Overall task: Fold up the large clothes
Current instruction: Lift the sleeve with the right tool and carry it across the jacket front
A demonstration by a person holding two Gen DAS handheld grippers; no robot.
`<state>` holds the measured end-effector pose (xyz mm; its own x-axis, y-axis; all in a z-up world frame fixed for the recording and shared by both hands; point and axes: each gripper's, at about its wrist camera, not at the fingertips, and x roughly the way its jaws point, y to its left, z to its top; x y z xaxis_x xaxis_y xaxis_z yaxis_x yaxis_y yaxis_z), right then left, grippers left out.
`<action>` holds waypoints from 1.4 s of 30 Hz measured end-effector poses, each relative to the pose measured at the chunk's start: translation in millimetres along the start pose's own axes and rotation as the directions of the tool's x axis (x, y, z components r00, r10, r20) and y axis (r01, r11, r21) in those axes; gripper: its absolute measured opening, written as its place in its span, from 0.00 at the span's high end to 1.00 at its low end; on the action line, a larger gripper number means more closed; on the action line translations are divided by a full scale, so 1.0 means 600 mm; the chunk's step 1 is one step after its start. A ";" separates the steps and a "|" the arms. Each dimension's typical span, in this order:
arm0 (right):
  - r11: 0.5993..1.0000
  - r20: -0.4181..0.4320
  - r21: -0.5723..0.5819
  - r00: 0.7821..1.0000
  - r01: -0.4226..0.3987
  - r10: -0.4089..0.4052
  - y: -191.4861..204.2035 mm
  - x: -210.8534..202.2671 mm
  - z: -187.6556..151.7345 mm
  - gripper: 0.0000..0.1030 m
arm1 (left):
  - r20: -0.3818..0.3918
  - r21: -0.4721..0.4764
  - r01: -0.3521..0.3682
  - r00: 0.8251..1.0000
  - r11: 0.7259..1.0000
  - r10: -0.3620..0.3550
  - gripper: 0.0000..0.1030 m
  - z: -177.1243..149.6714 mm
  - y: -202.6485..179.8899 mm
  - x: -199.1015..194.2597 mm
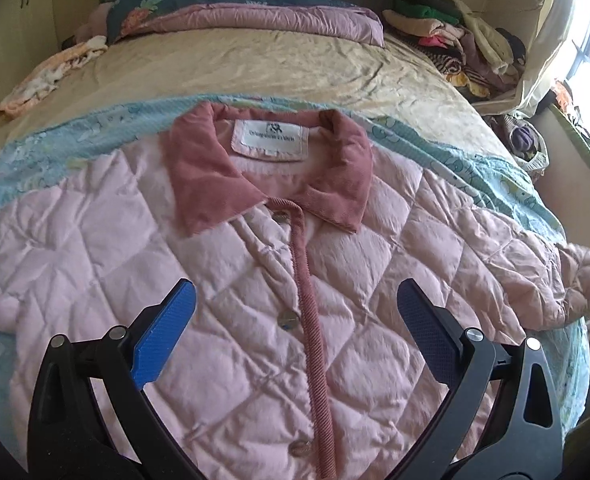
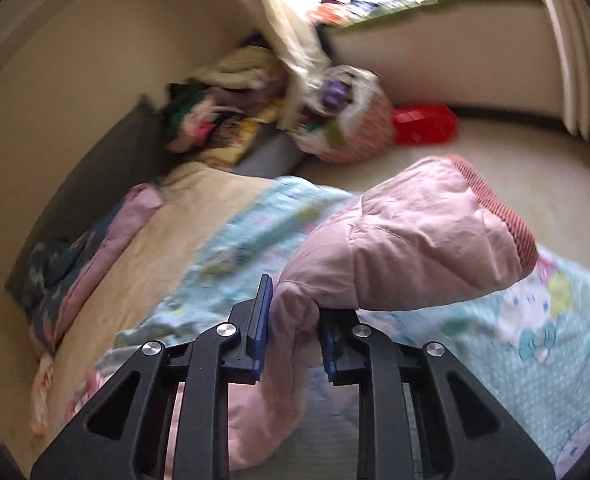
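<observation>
A pink quilted jacket (image 1: 223, 288) lies front up on a light blue printed sheet (image 1: 55, 140) on the bed. It has a darker pink collar (image 1: 207, 176), a white label and a corded button placket. My left gripper (image 1: 295, 320) is open and empty, hovering over the jacket's chest with the placket between its blue pads. My right gripper (image 2: 293, 320) is shut on the jacket's sleeve (image 2: 415, 240) and holds it lifted above the sheet; the ribbed cuff (image 2: 503, 216) points away to the right.
A beige bedspread (image 1: 255, 68) covers the far bed, with a folded pink and floral quilt (image 1: 235, 16) at the head. A heap of clothes (image 1: 455, 36) lies at the far right corner. A stuffed bag (image 2: 347, 120) and a red item (image 2: 423, 124) sit on the floor.
</observation>
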<state>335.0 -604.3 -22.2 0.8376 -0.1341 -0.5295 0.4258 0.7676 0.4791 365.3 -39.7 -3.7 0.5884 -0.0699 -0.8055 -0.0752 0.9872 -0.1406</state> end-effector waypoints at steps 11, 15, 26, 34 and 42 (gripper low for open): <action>0.937 0.065 -0.311 0.981 -0.155 0.184 0.223 -0.099 0.005 0.83 | 0.066 -0.013 0.023 0.998 1.000 -0.022 0.08 0.016 0.037 -0.087; 0.906 0.059 -0.375 0.971 -0.194 0.232 0.278 -0.137 -0.008 0.83 | 0.076 -0.014 0.023 0.997 1.000 -0.021 0.08 0.018 0.055 -0.109; 0.843 0.029 -0.468 0.949 -0.265 0.315 0.400 -0.186 -0.054 0.83 | 0.113 -0.062 0.050 0.993 0.997 -0.043 0.08 0.023 0.119 -0.156; 0.803 -0.016 -0.504 0.933 -0.319 0.361 0.475 -0.191 -0.089 0.83 | 0.132 -0.100 0.047 0.991 0.994 -0.034 0.08 0.026 0.164 -0.170; 0.750 -0.076 -0.542 0.911 -0.379 0.405 0.551 -0.190 -0.143 0.83 | 0.141 -0.151 0.060 0.989 0.987 -0.039 0.08 0.023 0.216 -0.173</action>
<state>350.8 -281.7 136.7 0.9097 0.2364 -0.3413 -0.1833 0.9663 0.1807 305.4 97.3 69.4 0.6984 -0.0873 -0.7104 -0.1602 0.9483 -0.2740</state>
